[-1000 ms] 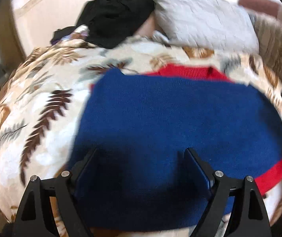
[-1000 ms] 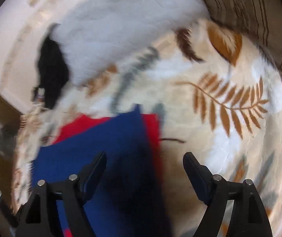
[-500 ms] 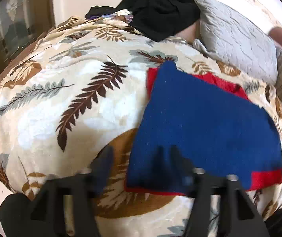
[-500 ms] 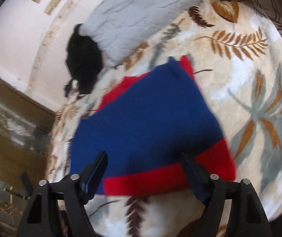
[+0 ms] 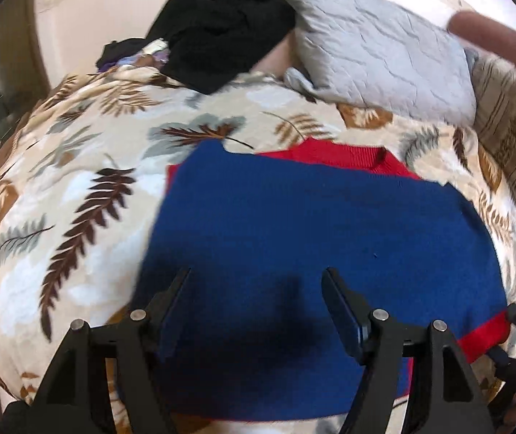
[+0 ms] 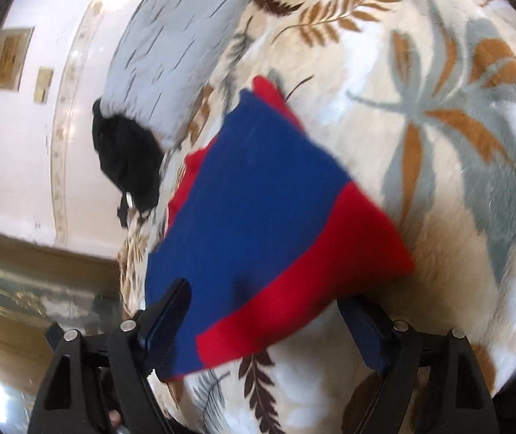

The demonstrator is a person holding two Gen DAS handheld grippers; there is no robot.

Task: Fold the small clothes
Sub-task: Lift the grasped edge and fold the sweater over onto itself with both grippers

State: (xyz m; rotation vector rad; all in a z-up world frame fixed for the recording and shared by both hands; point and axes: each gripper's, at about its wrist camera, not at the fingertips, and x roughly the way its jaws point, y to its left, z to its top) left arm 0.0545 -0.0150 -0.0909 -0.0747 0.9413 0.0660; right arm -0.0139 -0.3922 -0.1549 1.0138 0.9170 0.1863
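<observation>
Both claws, left claw [image 5: 256, 311] and right claw [image 6: 263, 320], are hanging spread apart over the blue-and-red sweater [image 5: 316, 238]. Each should be pinching a near corner, then carrying it evenly toward twelve o'clock.

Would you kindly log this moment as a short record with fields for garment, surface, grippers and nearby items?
garment: blue and red sweater, lying flat, partly folded
surface: leaf-print blanket
left gripper: open, over the sweater's near edge
right gripper: open, at the red hem corner
nearby: grey pillow, black clothes beyond the sweater
</observation>
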